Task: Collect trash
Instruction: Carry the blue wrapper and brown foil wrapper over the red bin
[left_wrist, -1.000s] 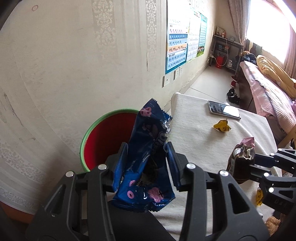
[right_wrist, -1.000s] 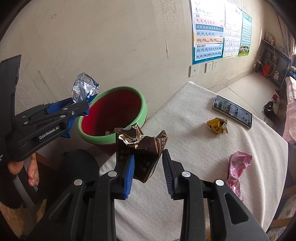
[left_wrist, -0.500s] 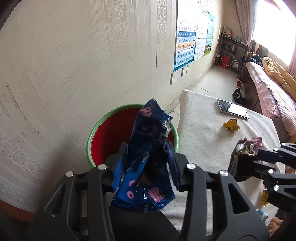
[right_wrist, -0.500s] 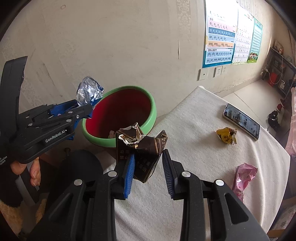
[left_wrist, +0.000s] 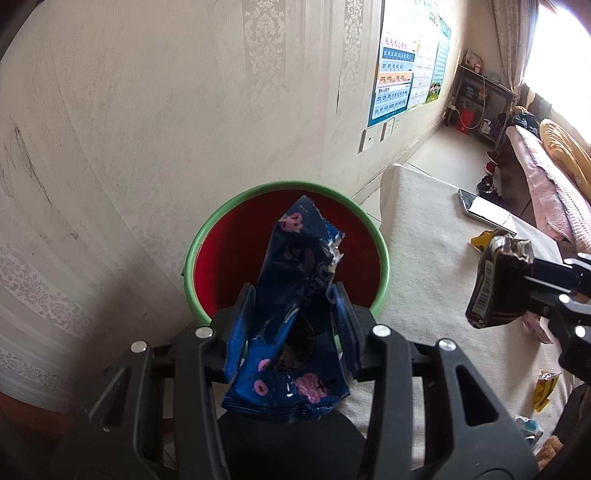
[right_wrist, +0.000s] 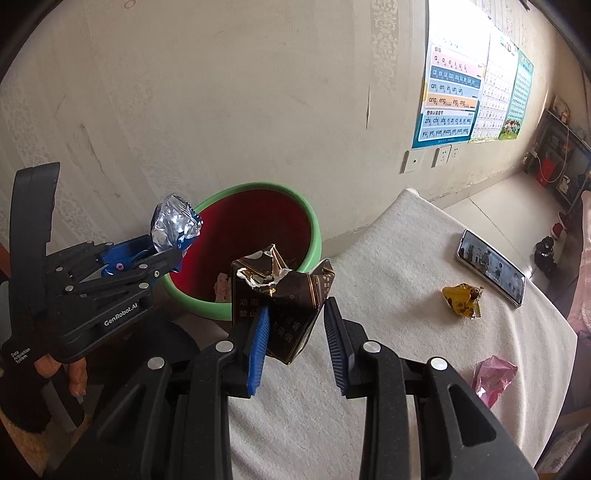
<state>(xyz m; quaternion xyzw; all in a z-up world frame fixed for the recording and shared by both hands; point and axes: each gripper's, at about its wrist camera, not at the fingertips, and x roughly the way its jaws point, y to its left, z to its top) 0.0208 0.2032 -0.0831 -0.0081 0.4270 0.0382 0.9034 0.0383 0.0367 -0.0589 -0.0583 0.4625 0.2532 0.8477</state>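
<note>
Blue snack wrapper (left_wrist: 295, 314) pinched upright in left gripper (left_wrist: 295, 314), poised over red bin (left_wrist: 221, 258) with green rim, beside wall. Right gripper (right_wrist: 295, 332) clamps torn brown pack (right_wrist: 280, 295) over cloth-covered table (right_wrist: 388, 295) near bin. Yellow wrapper (right_wrist: 461, 300), pink wrapper (right_wrist: 493, 376) lie on table (phone (right_wrist: 491, 267) just beyond yellow one).

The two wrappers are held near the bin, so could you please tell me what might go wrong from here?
1. The brown pack in the right gripper hangs over the table, not the bin; released now, it would probably miss.
2. The blue wrapper is light and crumpled; it may cling to the left gripper or drift past the rim.
</note>
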